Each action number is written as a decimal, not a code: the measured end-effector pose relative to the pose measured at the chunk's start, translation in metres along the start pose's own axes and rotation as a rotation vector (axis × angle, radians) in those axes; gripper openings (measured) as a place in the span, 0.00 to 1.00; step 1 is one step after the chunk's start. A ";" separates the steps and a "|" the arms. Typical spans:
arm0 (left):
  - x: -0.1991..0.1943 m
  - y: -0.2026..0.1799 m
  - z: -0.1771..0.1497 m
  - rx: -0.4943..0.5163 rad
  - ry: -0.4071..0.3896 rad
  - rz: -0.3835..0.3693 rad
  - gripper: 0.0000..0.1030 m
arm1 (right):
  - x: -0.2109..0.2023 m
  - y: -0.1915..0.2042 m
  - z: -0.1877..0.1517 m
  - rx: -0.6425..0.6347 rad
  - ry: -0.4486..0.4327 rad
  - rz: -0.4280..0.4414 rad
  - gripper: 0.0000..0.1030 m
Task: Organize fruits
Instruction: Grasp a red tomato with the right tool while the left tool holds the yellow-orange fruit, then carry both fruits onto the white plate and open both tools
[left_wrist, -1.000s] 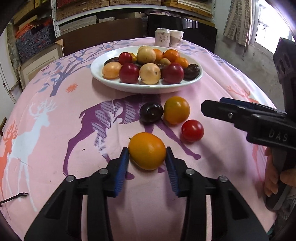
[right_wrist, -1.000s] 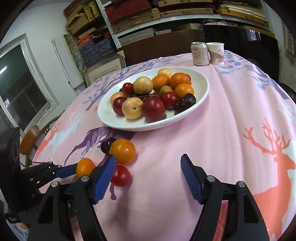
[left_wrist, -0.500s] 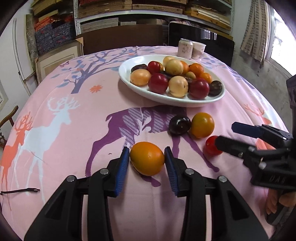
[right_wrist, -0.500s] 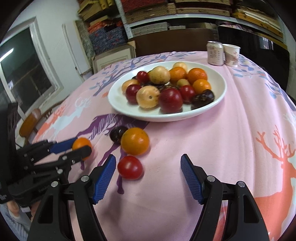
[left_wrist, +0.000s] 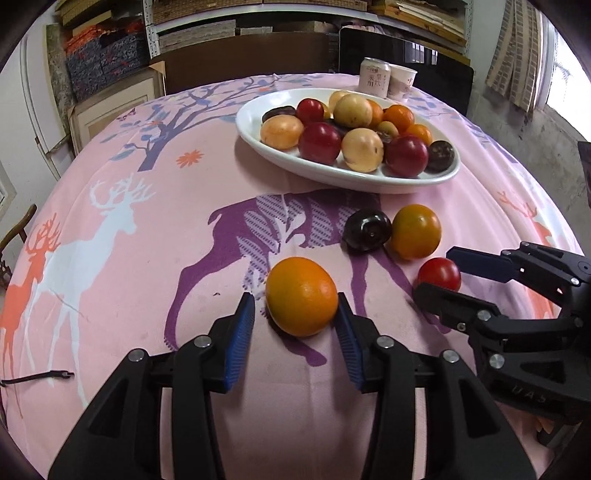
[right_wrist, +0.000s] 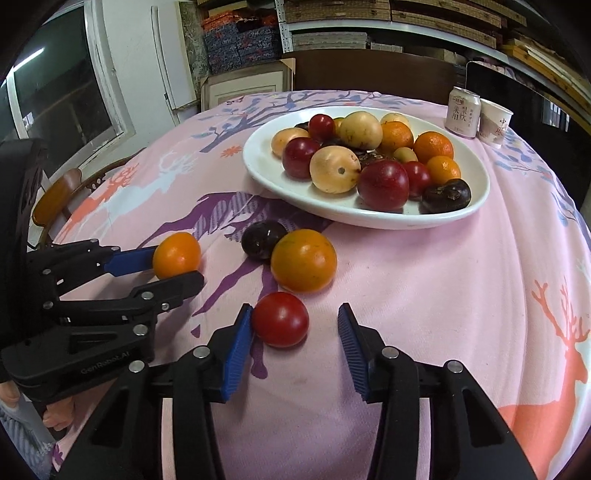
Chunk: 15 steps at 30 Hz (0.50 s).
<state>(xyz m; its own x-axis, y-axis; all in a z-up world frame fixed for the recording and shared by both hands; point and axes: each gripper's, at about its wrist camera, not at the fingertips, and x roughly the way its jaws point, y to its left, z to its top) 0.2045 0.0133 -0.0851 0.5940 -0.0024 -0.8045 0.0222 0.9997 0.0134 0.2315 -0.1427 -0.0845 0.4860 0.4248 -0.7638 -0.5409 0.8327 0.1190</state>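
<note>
An orange (left_wrist: 301, 295) lies on the pink cloth between the open fingers of my left gripper (left_wrist: 295, 317); a gap shows on its left side. It also shows in the right wrist view (right_wrist: 176, 254). A red tomato (right_wrist: 280, 319) lies between the open fingers of my right gripper (right_wrist: 295, 325), against the left pad. A larger orange fruit (right_wrist: 303, 260) and a dark purple fruit (right_wrist: 263, 240) lie just beyond. A white oval plate (right_wrist: 476, 177) holds several fruits farther back.
A drink can (right_wrist: 461, 112) and a paper cup (right_wrist: 494, 123) stand behind the plate. A wooden chair (right_wrist: 55, 194) is at the table's left edge. A small black tie (left_wrist: 37, 377) lies on the cloth at the left. Shelves line the back wall.
My left gripper's jaws have widened slightly around the orange. My right gripper has moved left and forward, so the red tomato now sits between its fingers.
</note>
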 end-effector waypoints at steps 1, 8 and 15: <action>0.001 0.001 0.001 -0.003 0.000 -0.001 0.43 | -0.001 -0.001 0.000 0.005 -0.003 0.006 0.42; 0.003 -0.001 0.006 -0.001 -0.014 0.007 0.39 | -0.001 0.001 0.000 0.009 -0.005 0.030 0.28; -0.002 0.000 0.006 -0.008 -0.036 -0.003 0.36 | -0.006 -0.019 -0.001 0.109 -0.030 0.054 0.28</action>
<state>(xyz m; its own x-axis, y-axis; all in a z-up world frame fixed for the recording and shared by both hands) 0.2082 0.0134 -0.0802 0.6223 -0.0064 -0.7827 0.0180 0.9998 0.0062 0.2389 -0.1615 -0.0829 0.4796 0.4791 -0.7351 -0.4901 0.8412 0.2285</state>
